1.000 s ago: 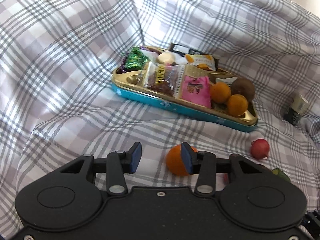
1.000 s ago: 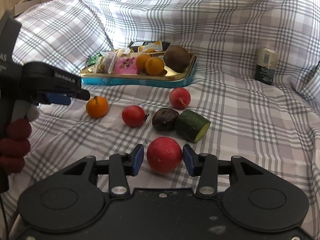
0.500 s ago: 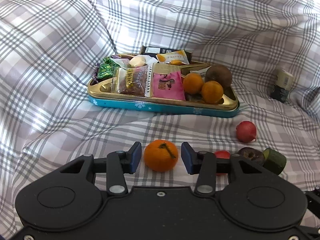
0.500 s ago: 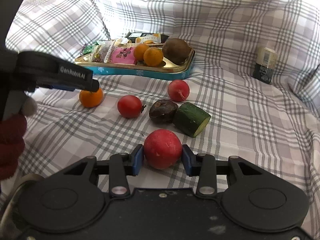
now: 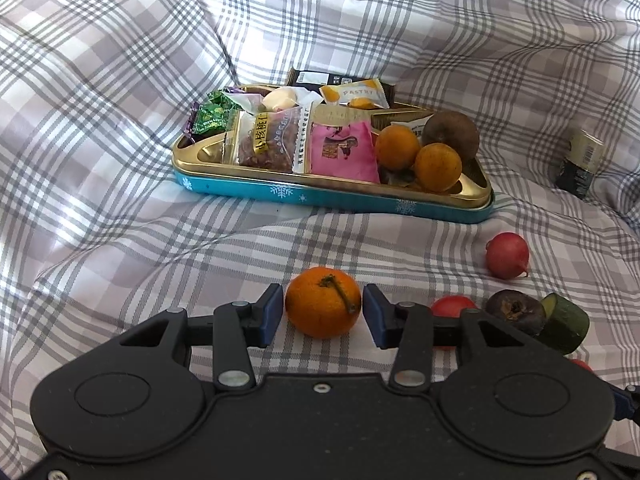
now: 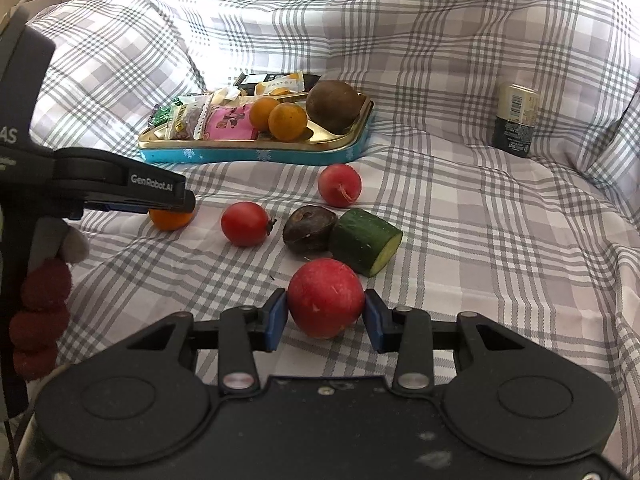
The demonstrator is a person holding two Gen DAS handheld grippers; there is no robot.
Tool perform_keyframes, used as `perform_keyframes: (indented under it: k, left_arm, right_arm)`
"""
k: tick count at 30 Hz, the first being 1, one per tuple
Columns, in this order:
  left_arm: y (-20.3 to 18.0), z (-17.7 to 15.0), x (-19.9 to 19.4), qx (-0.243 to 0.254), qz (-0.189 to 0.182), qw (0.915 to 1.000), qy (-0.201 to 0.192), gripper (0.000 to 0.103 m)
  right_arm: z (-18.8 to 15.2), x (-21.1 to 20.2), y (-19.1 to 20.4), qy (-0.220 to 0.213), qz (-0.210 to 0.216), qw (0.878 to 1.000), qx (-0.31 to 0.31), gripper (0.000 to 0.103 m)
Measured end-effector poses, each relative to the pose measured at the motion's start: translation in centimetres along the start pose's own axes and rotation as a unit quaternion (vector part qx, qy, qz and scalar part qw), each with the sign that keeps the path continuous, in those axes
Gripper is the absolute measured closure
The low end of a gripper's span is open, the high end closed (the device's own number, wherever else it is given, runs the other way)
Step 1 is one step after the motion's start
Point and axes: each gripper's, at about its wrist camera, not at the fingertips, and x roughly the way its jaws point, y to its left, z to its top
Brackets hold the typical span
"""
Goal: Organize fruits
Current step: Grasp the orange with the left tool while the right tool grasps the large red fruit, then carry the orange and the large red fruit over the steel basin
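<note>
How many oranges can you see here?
3. Two oranges sit side by side in the tray, one behind the other. The third orange lies on the checked cloth between the left tool's fingers. More may hide behind the snacks.

Plaid bedsheet (image 6: pixel 460 216) — tray (image 6: pixel 256 155), scattered fruit

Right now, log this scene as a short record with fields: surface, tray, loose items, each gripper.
surface: checked cloth
tray: gold tray with blue sides, holding snack packets, two oranges and a brown fruit
loose items: tomato, small radish, dark fruit, cucumber piece
left gripper: open, fingers either side of an orange
right gripper: fingers touching a big radish
background: small jar
</note>
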Motion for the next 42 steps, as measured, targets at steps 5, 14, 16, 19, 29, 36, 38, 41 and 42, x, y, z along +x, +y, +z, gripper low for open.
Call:
perform_keyframes:
  k: [5,14,16,19,29,36,38,41,42]
  left_arm:
    - [0.1,0.0,0.3,-0.007,0.001,1.0000,0.002,0.050]
    - [0.1,-0.2,-0.4,-0.007,-0.021,0.9997,-0.008,0.054]
    - [0.2,-0.1,-1.1,-0.011,-0.033,0.9993,-0.015,0.055]
    - [0.4,0.0,-2.6,-0.019,-0.051,0.9982,-0.025,0.055]
    - [1.7,-3.3,-10.1,-0.014,-0.083,0.9958,-0.034,0.054]
    - [2.0,-7.1,-15.0,0.013,-0.096,0.9943,-0.044,0.054]
    - [2.0,-8.2,-16.0,0.017,-0.101,0.9937,-0.046,0.054]
    - [2.0,-10.0,-17.3,0.020,-0.110,0.9927,-0.045,0.054]
    - [2.0,-10.4,-17.5,0.020,-0.112,0.9926,-0.044,0.054]
  right_arm:
    - [-0.1,-0.1,-0.1,0.000,0.000,1.000,0.000,0.062]
    - [0.1,-0.8,-0.5,-0.020,-0.002,1.000,0.012,0.062]
    - [0.2,-1.2,-0.9,-0.027,0.002,0.999,0.025,0.062]
    - [0.5,-1.8,-1.7,-0.034,0.013,0.998,0.054,0.062]
    - [-0.4,-7.0,-3.6,-0.074,0.008,0.990,0.121,0.061]
    - [-4.0,-11.6,-2.5,-0.086,-0.006,0.991,0.099,0.061]
    - [-5.0,-12.9,-2.2,-0.089,-0.005,0.991,0.097,0.061]
    - [-6.5,-14.5,-1.7,-0.093,-0.008,0.991,0.095,0.061]
    - [-6.9,-14.8,-1.5,-0.092,-0.009,0.991,0.096,0.061]
